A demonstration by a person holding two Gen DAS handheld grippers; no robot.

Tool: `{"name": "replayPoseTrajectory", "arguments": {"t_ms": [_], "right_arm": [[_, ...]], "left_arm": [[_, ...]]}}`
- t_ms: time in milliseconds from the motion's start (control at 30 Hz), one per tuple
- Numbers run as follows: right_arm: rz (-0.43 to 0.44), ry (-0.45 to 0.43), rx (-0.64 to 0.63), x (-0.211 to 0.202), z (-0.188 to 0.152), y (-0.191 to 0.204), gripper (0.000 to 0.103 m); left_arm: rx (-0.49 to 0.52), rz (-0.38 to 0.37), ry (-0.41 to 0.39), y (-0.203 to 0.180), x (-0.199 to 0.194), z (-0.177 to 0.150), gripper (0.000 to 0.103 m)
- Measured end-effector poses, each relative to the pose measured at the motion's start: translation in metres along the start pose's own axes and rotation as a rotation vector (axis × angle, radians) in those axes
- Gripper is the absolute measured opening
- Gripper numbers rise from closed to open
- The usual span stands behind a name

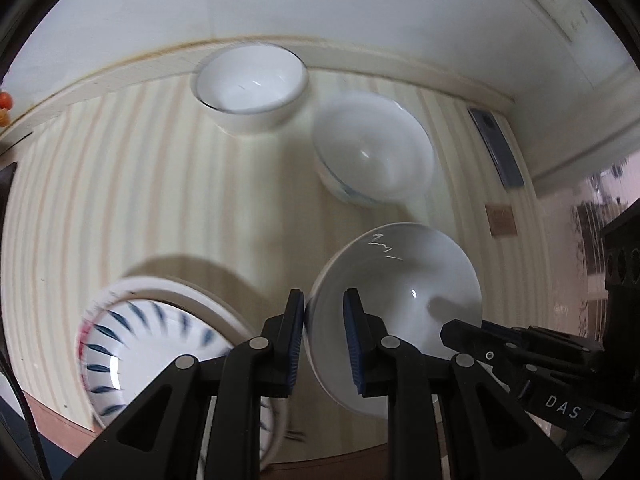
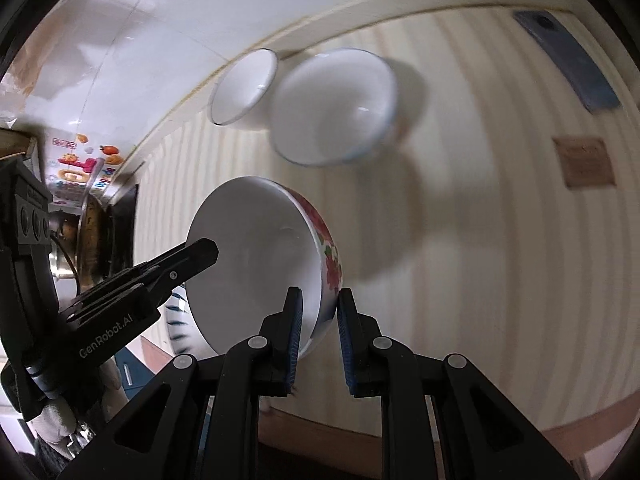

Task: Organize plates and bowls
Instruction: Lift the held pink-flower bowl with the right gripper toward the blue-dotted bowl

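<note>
Bowl, white ceramic with red flowers on its outer wall (image 2: 280,264): you hold it tilted above the pale striped counter (image 2: 500,240), gripped from both sides. Your right hand-held gripper (image 2: 318,320) pinches its near rim, one pad inside, one outside. Your left hand-held gripper (image 1: 324,328) clamps the opposite rim the same way.

Progress, judged: early to middle. A blue-leaf patterned dish (image 1: 132,344) sits on a plain white plate (image 1: 208,300) just left of your left hand-held gripper, which looks like a started stack. Two bowls ahead stand unsorted: a straight-sided white bowl with a dark rim line (image 1: 250,86) at the far counter edge, and a rounded white bowl with a blue rim (image 1: 372,152) just beside it, slightly nearer.

Hard to read: motion blur softens the dish and far bowls. The stack's near edge is hidden behind the left fingers, so its count is uncertain. Whether the two far bowls touch, I cannot tell.
</note>
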State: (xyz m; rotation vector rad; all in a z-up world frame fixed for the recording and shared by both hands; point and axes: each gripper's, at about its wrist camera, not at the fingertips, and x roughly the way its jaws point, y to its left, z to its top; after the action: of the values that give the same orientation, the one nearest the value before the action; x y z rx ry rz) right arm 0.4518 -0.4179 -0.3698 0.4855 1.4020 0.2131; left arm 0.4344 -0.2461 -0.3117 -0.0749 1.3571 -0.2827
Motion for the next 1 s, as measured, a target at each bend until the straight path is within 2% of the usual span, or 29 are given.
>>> {"name": "replayPoseTrajectory", "arguments": {"t_ms": [233,533,667,767,833,867,900,1000], "right_arm": [[-0.033,0.036,0.053,0.012,-0.02,-0.042,0.02],[-0.038,0.057,0.097,0.019,-0.034,-0.074,0.02],[-0.037,0.074,0.095,0.022,-0.036,-0.074,0.022],[-0.028,0.108,0.102,0.019,-0.03,-0.071,0.022],[-0.013,0.092,0.11,0.004,-0.024,-0.071,0.023],[-0.008,0.069,0.115,-0.008,-0.019,-0.072,0.023],[-0.006,0.051,0.121,-0.016,-0.014,-0.072,0.028],[0.025,-0.01,0.126,-0.037,0.007,-0.069,0.049]], "left_arm": [[0.051,0.021,0.05,-0.027,0.035,-0.016,0.018],[0.122,0.06,0.084,-0.049,0.055,-0.029,0.018],[0.117,0.053,0.099,-0.047,0.053,-0.027,0.018],[0.094,0.035,0.061,-0.038,0.028,-0.019,0.019],[0.058,0.015,0.02,-0.03,0.007,-0.007,0.02],[0.046,0.013,-0.001,-0.027,-0.002,-0.001,0.026],[0.027,0.011,-0.032,-0.021,-0.012,0.011,0.033],[-0.018,0.018,-0.092,-0.007,-0.022,0.039,0.035]]}}
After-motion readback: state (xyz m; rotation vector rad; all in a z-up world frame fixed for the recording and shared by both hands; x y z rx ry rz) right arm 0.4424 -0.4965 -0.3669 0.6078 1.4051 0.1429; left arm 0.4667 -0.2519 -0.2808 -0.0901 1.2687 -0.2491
